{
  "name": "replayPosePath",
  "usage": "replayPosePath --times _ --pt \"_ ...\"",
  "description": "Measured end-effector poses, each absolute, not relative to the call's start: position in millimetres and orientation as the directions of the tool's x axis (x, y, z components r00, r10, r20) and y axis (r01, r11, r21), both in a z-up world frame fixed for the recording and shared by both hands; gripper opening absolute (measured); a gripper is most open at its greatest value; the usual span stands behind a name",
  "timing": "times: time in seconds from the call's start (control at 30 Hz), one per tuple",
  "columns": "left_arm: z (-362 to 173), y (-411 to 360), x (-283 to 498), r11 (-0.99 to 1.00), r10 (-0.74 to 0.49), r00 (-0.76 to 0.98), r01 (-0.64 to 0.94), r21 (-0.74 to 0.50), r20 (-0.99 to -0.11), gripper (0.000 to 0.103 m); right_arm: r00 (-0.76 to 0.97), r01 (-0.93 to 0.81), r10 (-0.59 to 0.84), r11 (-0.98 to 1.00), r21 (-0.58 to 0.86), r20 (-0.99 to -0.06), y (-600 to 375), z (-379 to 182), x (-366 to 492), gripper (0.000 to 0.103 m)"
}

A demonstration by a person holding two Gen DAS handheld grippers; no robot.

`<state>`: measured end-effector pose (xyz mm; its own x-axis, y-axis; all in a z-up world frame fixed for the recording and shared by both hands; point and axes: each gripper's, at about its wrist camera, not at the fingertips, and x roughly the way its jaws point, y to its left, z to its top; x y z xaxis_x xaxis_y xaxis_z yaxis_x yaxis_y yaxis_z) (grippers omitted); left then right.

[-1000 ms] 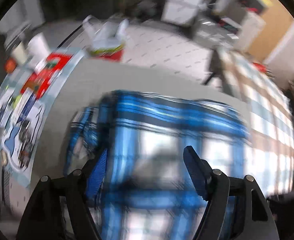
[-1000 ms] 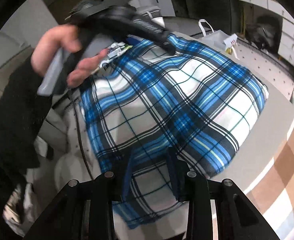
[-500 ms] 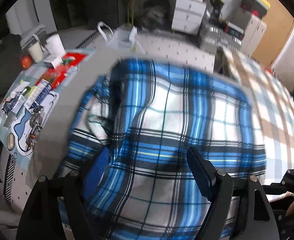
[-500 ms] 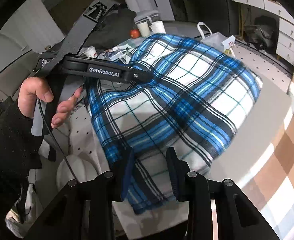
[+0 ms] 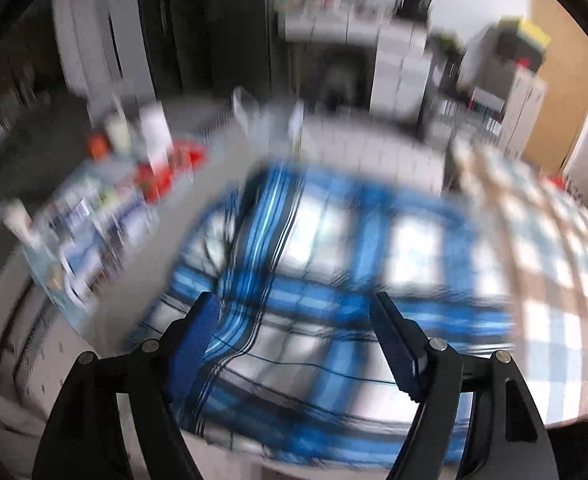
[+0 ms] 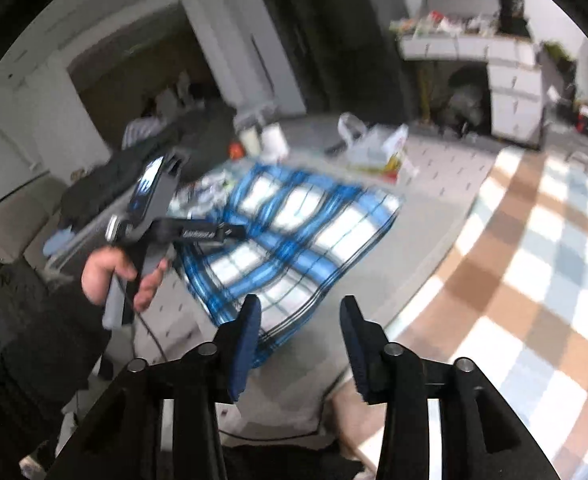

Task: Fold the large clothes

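Observation:
A blue, white and black plaid shirt lies folded into a rough rectangle on the grey table. My right gripper hangs above and short of the shirt's near corner. Its jaws are opening and nothing is pressed between the pads. In the blurred left wrist view, my left gripper hovers over the near part of the shirt, its jaws wide and closing slightly, gripping nothing. The person's hand holds the left tool at the shirt's left side.
Cups, a red item and printed papers crowd the table's far left. A white plastic bag sits beyond the shirt. A brown and blue checked floor lies to the right, with white cabinets at the back.
Both grippers have drawn back and up from the shirt, which looks smaller and farther away. The right jaws stood narrow over its near edge and are wider apart. The shirt stays flat.

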<state>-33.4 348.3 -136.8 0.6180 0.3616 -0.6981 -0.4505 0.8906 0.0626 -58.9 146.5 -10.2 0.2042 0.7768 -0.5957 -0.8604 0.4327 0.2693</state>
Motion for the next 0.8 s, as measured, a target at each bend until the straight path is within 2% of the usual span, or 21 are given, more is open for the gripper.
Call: replayPosePath --times 0.1,0.2,0.23,0.3,0.33,0.37,0.4,0.53,0.8 --pt "-93 299 -74 0.894 0.398 0.719 -0.443 0.064 -0.569 0.075 0.309 -0.867 0.801 0.459 0.194 -0.513 116 23 -77 0.068" --pt "-67 258 -108 0.886 0.438 0.760 -0.456 0.088 -0.480 0.086 0.378 -0.867 0.830 0.473 0.157 -0.411 96 53 -104 0.086" --pt "-59 244 -120 0.881 0.456 0.769 -0.460 0.107 -0.447 0.086 0.394 -0.868 0.845 0.471 0.155 -0.362 86 63 -117 0.094" --pt "-46 215 -145 0.860 0.506 0.770 -0.483 0.163 -0.387 0.089 0.422 -0.865 0.857 0.478 0.152 -0.295 76 73 -132 0.103" --pt "-43 209 -154 0.851 0.523 0.768 -0.498 0.170 -0.370 0.092 0.439 -0.864 0.862 0.483 0.146 -0.255 70 78 -143 0.103" --pt "-40 205 -162 0.846 0.530 0.770 -0.507 0.164 -0.355 0.101 0.442 -0.866 0.867 0.479 0.142 -0.231 67 80 -152 0.103" --pt "-39 202 -171 0.847 0.529 0.778 -0.511 0.147 -0.338 0.102 0.442 -0.868 0.872 0.475 0.144 -0.212 64 81 -159 0.103" --pt "-44 208 -197 0.834 0.546 0.783 -0.541 0.108 -0.298 0.102 0.430 -0.867 0.873 0.471 0.163 -0.230 68 74 -181 0.103" --pt "-64 216 -209 0.833 0.536 0.768 -0.548 0.073 -0.351 0.102 0.480 -0.851 0.844 0.515 0.107 -0.240 73 52 -215 0.103"
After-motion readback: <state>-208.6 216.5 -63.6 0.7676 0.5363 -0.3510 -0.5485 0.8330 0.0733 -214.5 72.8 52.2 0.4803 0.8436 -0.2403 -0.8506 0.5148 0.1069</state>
